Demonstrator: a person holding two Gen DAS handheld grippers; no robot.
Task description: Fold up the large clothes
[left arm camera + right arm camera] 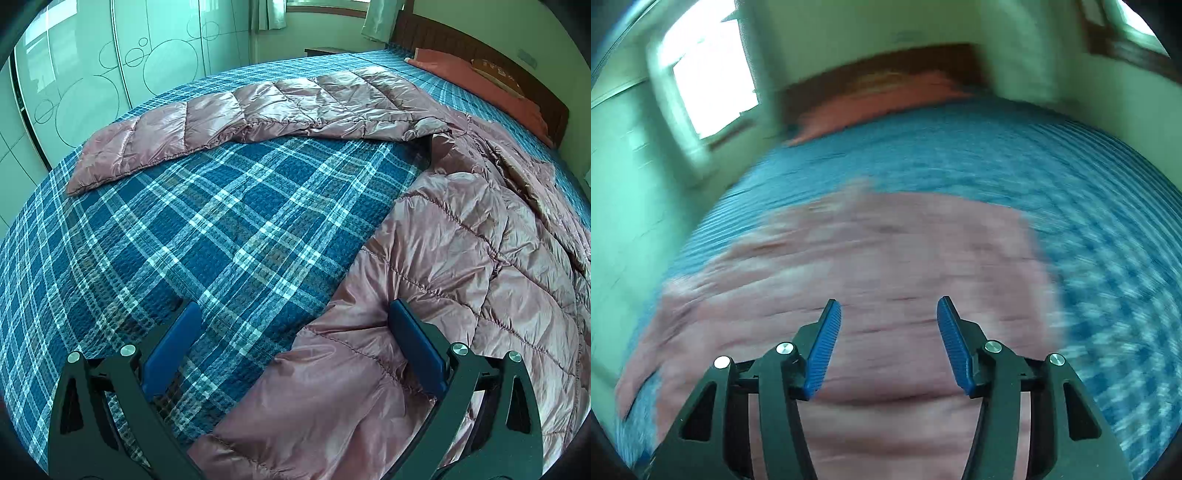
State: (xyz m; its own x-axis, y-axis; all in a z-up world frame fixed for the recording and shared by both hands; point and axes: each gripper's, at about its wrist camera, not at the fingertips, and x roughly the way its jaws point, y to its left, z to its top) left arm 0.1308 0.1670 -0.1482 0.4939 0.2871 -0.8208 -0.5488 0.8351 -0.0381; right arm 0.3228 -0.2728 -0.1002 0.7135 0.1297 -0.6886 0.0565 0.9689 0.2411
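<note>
Evidently for folding, the jacket [461,266] lies spread on the bed [184,240], sleeve [240,110] stretched far left, both left tongs [295,347] and right tongs [889,343] apart, holding nothing.

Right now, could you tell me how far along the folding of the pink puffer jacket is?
Barely begun. The jacket lies spread on the plaid bedspread, its sleeve stretched straight out, no fold visible. Nothing is in hand: the left tongs stand open over the hem, and the right tongs are open above the body. All folding remains.
</note>
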